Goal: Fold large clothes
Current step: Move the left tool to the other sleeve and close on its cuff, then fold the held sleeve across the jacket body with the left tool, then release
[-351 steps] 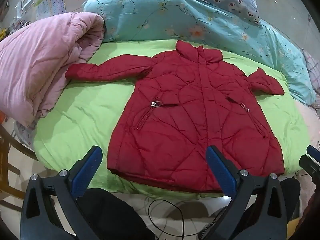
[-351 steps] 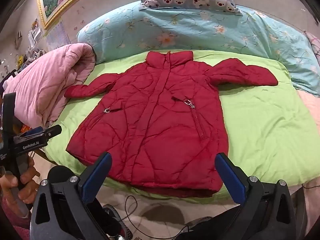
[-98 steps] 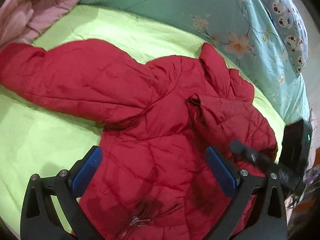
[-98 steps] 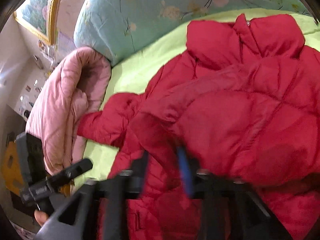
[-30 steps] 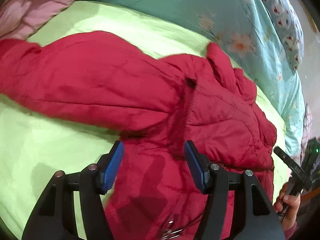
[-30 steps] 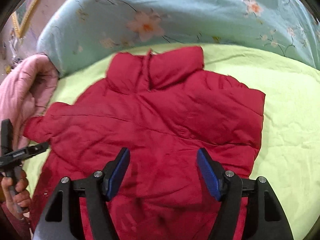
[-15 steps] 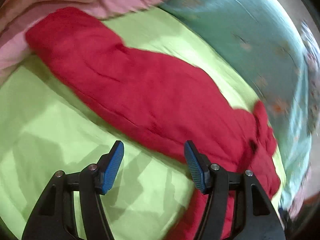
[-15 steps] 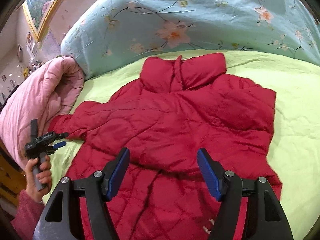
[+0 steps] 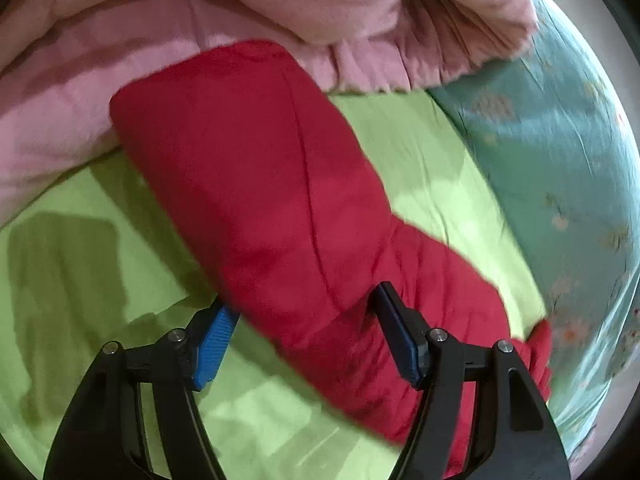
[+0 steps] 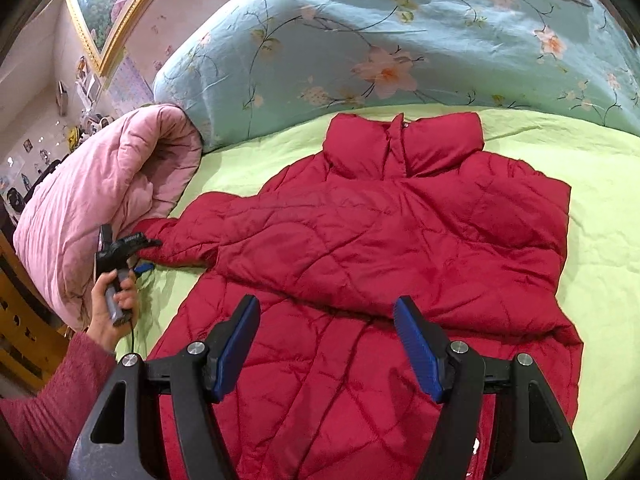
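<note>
A red quilted jacket [image 10: 400,240] lies front-up on the green sheet [image 10: 600,200]. Its right-hand sleeve is folded across the chest, and the other sleeve [image 9: 272,184] stretches out to the pink quilt. My left gripper [image 9: 306,320] straddles that sleeve near the cuff. Its jaws are opening, and the sleeve lies between the blue pads without being pinched. In the right wrist view the left gripper [image 10: 150,255] sits at the cuff, held by a hand [image 10: 112,312]. My right gripper [image 10: 326,344] hovers open over the jacket's middle with nothing between its fingers.
A rolled pink quilt [image 10: 92,200] lies along the left edge of the bed, touching the cuff. A blue floral duvet [image 10: 360,40] is piled at the head. A framed picture [image 10: 108,12] hangs on the wall at the far left.
The left gripper has slid outward along the sleeve from the shoulder to the cuff beside the pink quilt, rolling as it went, and its jaws stand wider. The right gripper has drawn back, so more of the jacket shows.
</note>
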`<state>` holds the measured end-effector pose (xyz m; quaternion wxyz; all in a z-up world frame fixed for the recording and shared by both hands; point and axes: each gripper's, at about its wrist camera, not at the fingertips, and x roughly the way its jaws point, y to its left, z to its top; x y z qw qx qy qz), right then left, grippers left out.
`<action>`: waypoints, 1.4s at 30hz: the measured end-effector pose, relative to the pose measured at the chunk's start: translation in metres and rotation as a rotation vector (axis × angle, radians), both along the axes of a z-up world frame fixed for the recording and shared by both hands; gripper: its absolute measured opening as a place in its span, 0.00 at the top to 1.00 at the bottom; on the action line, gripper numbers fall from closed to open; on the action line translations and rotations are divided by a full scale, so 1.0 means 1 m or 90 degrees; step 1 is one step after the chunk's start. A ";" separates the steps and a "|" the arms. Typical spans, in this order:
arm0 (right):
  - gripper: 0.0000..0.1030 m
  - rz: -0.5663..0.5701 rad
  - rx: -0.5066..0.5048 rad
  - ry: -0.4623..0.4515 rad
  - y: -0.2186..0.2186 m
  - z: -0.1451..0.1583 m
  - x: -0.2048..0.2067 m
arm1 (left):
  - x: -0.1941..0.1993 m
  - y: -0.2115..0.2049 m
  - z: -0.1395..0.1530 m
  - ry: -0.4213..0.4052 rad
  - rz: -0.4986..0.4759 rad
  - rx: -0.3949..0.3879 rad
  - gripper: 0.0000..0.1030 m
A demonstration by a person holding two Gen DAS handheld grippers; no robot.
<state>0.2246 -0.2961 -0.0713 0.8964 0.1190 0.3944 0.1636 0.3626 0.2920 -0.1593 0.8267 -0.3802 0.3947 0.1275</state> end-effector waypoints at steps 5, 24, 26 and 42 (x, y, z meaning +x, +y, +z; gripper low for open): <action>0.31 -0.001 -0.002 0.015 0.001 -0.008 -0.004 | 0.016 -0.008 0.010 0.005 0.003 0.086 0.56; 0.31 -0.040 0.027 0.005 -0.025 -0.001 -0.011 | -0.033 -0.091 0.107 -0.159 -0.092 0.148 0.90; 0.31 -0.044 0.036 0.002 -0.028 0.002 -0.012 | -0.041 -0.112 0.117 -0.179 -0.120 0.148 0.90; 0.30 -0.090 0.105 -0.014 -0.068 0.011 -0.029 | -0.057 -0.323 0.152 -0.258 -0.425 0.145 0.90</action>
